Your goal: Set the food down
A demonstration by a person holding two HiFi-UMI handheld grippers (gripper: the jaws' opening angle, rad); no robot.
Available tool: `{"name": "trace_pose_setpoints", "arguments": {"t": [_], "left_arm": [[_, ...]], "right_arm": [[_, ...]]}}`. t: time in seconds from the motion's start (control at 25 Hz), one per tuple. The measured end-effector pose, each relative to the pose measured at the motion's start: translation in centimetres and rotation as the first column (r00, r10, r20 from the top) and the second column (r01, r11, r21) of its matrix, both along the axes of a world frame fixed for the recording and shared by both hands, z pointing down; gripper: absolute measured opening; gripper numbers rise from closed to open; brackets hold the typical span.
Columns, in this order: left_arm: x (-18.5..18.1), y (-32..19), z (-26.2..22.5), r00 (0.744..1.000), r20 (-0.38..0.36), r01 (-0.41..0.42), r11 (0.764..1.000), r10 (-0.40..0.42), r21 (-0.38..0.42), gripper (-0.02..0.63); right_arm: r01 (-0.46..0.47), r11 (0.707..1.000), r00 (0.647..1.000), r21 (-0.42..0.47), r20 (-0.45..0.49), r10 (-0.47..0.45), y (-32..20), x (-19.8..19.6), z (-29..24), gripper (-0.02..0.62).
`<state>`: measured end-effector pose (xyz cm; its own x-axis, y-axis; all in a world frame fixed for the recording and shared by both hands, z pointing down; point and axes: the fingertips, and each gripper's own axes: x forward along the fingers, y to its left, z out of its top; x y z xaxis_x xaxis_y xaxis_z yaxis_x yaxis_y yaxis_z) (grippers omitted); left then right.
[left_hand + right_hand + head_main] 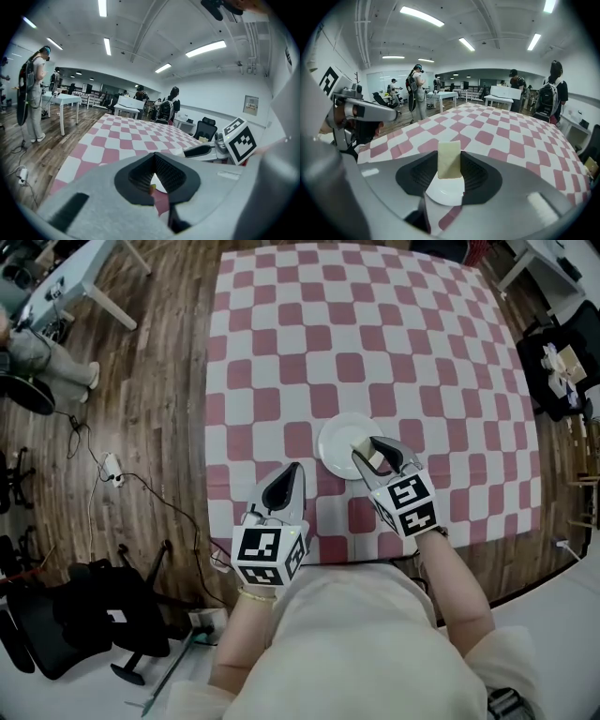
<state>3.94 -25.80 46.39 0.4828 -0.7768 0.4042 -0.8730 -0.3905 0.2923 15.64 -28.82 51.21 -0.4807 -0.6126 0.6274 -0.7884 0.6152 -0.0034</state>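
A pale cream slab of food (449, 159) stands upright between the pads of my right gripper (450, 174), which is shut on it. In the head view the right gripper (377, 457) holds the food (373, 459) over the near right edge of a small white plate (337, 442). In the right gripper view the plate (445, 196) lies just below the food. My left gripper (287, 487) hovers left of the plate near the table's front edge, its jaws together and holding nothing. A tiny yellowish speck shows in the left gripper's (154, 182) narrow gap.
A pink-and-white checkered cloth (375, 324) covers the table. A black office chair (103, 615) and cables (112, 470) lie on the wood floor to the left. Another black chair (558, 367) stands at the right. Several people (416, 91) stand farther back among white tables.
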Motion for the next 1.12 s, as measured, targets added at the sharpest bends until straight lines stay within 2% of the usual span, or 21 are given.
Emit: {"name": "trace_pose_setpoints", "arguments": {"t": [0.56, 1.12], "left_arm": [[1.0, -0.7, 3.4, 0.997, 0.063, 0.038, 0.999, -0.035, -0.038, 0.006], [1.6, -1.1, 5.2, 0.996, 0.081, 0.049, 0.997, -0.044, -0.064, 0.006]], "right_arm": [[0.086, 0.986, 0.987, -0.145, -0.123, -0.105, -1.2, 0.5, 5.3, 0.160], [0.133, 0.970, 0.958, -0.205, -0.222, -0.179, -1.8, 0.2, 7.6, 0.160]]}}
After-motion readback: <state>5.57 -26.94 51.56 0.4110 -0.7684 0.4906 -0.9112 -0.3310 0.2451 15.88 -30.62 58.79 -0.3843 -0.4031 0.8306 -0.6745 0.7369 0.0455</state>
